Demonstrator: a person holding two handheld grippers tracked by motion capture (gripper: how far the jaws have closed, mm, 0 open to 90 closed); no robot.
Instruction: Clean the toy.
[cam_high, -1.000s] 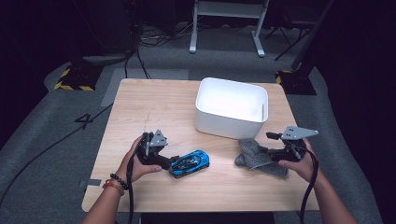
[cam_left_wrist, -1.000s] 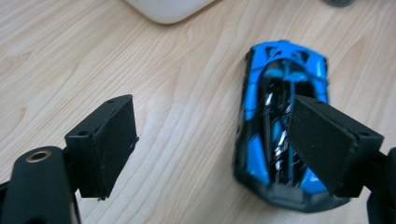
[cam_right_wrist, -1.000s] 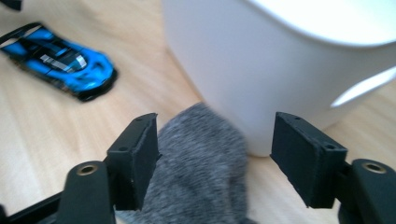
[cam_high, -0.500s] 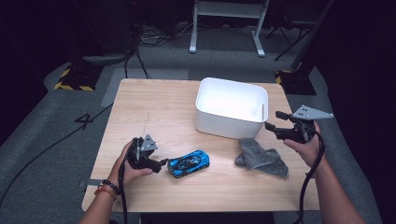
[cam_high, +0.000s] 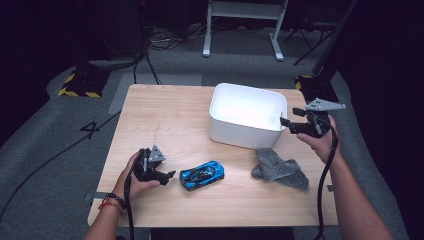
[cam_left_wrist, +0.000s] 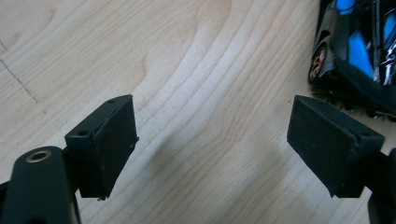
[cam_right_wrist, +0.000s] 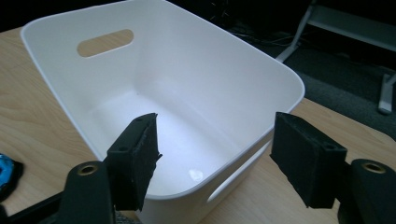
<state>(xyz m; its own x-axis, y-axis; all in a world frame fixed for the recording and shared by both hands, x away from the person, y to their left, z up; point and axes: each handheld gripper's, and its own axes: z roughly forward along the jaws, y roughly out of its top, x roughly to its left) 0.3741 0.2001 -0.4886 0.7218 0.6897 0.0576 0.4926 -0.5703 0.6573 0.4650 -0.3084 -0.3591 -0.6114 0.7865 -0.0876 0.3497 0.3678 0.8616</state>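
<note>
A blue and black toy car (cam_high: 201, 175) rests on the wooden table (cam_high: 165, 120) near the front. My left gripper (cam_high: 167, 176) lies low on the table just left of the car, jaws open and empty; its own view has the car (cam_left_wrist: 355, 46) beyond the right jaw, with bare wood between the left gripper's (cam_left_wrist: 210, 140) pads. A crumpled grey cloth (cam_high: 279, 170) lies right of the car. My right gripper (cam_high: 285, 121) hovers open at the right end of the white bin (cam_high: 247, 114), looking into the empty bin (cam_right_wrist: 187, 93) past its jaws (cam_right_wrist: 215, 163).
The bin has handle cut-outs in its end walls. Bare tabletop stretches across the left and back. Cables, a yellow-black striped base and a metal stand are on the dark floor beyond the table.
My right gripper has lifted away from the grey cloth and moved up to the bin's right end. My left gripper has sunk slightly toward the table beside the car.
</note>
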